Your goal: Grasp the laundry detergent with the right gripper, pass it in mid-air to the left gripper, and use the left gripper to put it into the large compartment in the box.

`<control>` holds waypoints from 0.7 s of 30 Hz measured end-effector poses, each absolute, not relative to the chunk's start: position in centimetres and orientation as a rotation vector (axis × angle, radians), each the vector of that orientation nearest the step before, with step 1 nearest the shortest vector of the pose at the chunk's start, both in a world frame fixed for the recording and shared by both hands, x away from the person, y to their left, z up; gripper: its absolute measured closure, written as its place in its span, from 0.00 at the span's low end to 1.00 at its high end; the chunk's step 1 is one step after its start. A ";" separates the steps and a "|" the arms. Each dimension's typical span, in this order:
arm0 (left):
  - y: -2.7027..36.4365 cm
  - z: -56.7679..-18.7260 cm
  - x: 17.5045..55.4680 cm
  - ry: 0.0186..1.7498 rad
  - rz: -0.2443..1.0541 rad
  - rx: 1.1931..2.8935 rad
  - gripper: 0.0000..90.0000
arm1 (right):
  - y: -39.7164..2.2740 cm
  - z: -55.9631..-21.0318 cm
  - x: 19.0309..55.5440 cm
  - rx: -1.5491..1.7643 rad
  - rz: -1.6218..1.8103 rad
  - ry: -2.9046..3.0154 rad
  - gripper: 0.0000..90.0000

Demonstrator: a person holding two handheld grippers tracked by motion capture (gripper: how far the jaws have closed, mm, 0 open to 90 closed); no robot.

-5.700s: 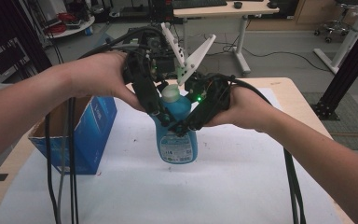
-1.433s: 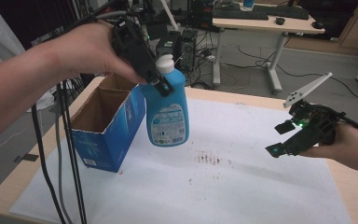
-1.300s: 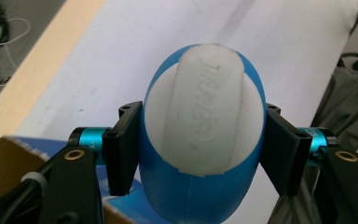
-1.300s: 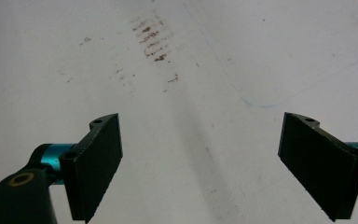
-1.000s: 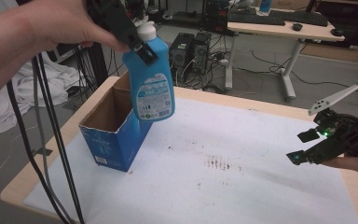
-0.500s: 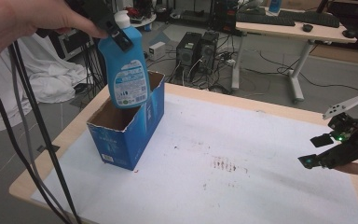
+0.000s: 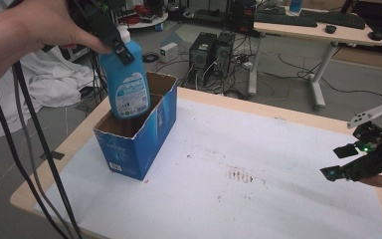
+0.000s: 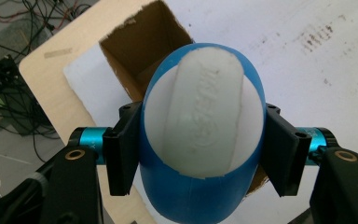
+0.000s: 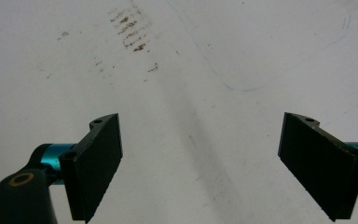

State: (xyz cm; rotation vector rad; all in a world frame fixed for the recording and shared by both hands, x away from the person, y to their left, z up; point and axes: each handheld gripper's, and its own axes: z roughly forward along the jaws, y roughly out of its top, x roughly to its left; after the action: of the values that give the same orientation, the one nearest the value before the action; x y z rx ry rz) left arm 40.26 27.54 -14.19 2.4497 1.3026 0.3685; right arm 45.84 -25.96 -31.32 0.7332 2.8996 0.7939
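Bottle (image 7: 128,82) has dropped into the box (image 7: 140,130) — left tool (image 7: 110,34) clamping it; right tool (image 7: 363,158) gapes.

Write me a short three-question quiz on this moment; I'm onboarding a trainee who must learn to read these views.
1. True or false: the left gripper is shut on the blue bottle.
2. What sits directly below the bottle? A) the open blue box B) the stained white sheet C) the floor
3. How do the right gripper's jaws stand, and what is between them?

Key: 1. True. 2. A. 3. Wide open, with nothing between them, above the sheet.
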 end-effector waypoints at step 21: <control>26.6 -21.5 40.5 1.313 0.252 2.538 0.42 | -26.7 -31.4 45.8 0.749 0.799 2.895 0.15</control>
State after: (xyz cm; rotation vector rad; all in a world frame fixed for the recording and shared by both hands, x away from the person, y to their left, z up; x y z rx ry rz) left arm 40.50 26.65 -21.47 2.5377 1.3127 0.2524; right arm 45.83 -26.65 -31.41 0.7490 2.8952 0.7995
